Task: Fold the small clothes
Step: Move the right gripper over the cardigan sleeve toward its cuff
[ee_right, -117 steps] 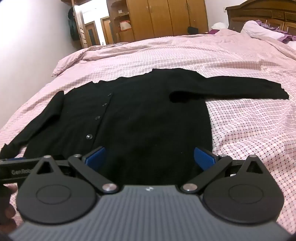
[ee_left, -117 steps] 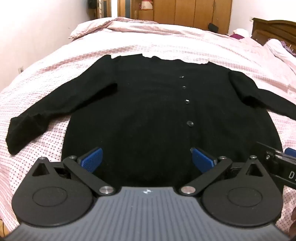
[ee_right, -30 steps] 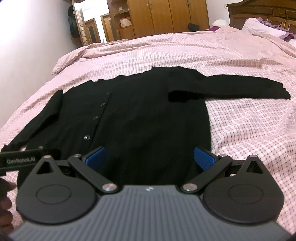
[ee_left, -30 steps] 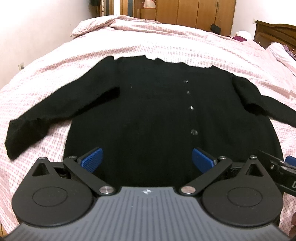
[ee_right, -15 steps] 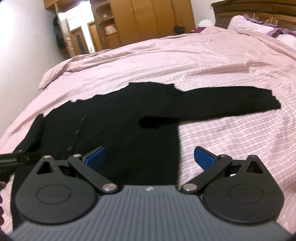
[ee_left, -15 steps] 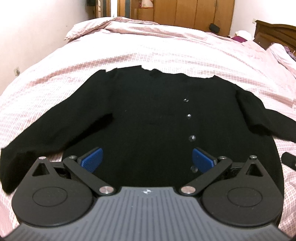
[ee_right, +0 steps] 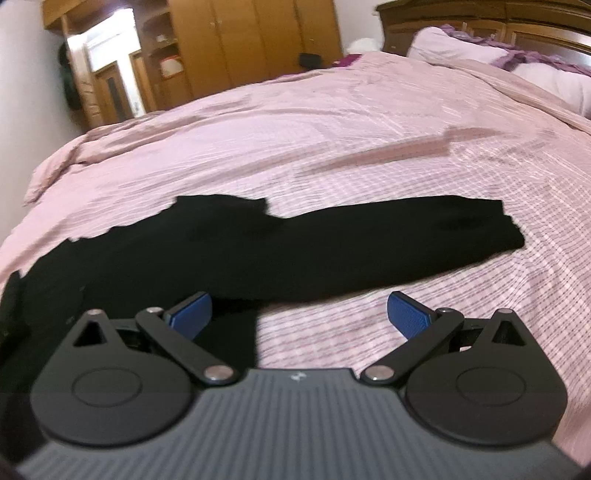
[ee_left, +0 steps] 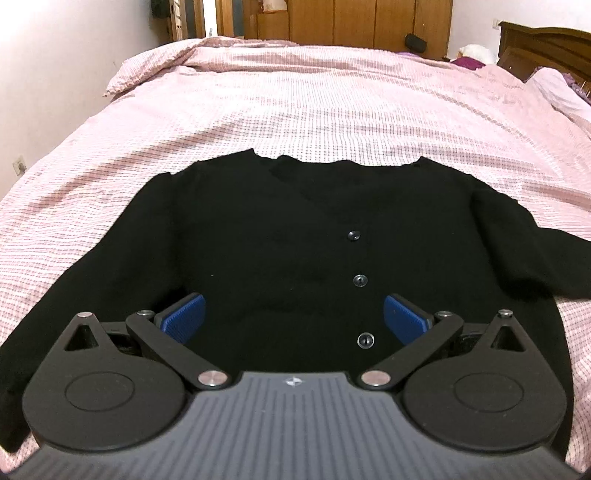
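Observation:
A black buttoned cardigan (ee_left: 288,236) lies flat, front up, on the pink checked bedspread (ee_left: 332,103). My left gripper (ee_left: 293,319) hovers open over its lower front, blue pads either side of the button line. In the right wrist view the cardigan's body (ee_right: 166,258) fills the left, and its right sleeve (ee_right: 406,240) stretches out to the right. My right gripper (ee_right: 299,314) is open over the armpit area, left pad above the black cloth, right pad above bare bedspread (ee_right: 369,155). Nothing is held by either gripper.
Wooden wardrobes (ee_left: 354,18) stand beyond the far end of the bed. A dark headboard (ee_right: 480,18) and pillows (ee_right: 461,48) are at the right. A white wall (ee_left: 55,66) runs along the left side. Rumpled bedding (ee_left: 207,55) lies at the far left.
Both grippers have moved forward over the cardigan. The right one has also swung to the right, toward the outstretched sleeve. Both stay open.

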`<state>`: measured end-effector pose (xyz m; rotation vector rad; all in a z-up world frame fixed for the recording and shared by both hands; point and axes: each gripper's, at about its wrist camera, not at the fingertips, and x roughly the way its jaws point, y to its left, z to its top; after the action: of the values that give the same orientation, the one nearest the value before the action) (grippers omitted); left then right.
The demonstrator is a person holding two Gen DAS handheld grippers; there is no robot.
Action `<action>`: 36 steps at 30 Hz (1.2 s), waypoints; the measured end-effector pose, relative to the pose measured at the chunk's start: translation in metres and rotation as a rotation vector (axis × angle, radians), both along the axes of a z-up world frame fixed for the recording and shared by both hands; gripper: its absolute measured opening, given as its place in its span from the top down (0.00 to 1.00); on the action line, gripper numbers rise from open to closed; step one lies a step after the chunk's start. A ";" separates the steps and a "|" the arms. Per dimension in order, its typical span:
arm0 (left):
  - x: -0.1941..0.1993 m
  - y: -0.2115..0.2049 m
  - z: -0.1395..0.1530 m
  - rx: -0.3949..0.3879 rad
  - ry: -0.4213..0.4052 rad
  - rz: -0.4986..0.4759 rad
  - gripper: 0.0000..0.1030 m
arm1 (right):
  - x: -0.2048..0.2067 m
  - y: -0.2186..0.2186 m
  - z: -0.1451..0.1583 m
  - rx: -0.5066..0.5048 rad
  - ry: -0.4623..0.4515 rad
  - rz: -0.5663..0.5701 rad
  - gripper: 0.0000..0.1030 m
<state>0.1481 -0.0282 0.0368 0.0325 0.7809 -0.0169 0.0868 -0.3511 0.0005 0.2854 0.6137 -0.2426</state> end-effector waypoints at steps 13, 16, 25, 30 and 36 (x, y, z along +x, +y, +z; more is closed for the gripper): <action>0.034 -0.011 -0.024 0.012 0.083 -0.011 0.00 | 0.034 -0.048 -0.019 0.021 0.069 -0.124 0.00; 0.039 -0.013 -0.029 0.022 0.096 -0.013 0.00 | 0.038 -0.055 -0.024 0.025 0.088 -0.143 0.00; 0.049 -0.017 -0.049 0.024 0.155 -0.015 0.00 | 0.049 -0.072 -0.044 0.059 0.128 -0.188 0.00; 0.053 -0.017 -0.054 0.023 0.161 -0.019 0.00 | 0.055 -0.072 -0.049 0.043 0.143 -0.185 0.00; 0.052 -0.019 -0.058 0.040 0.152 -0.035 0.00 | 0.061 -0.071 -0.052 0.020 0.147 -0.193 0.00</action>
<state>0.2000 -0.0476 -0.0212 0.0836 0.9330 -0.0368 0.1481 -0.4223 -0.0520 0.3489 0.7355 -0.4460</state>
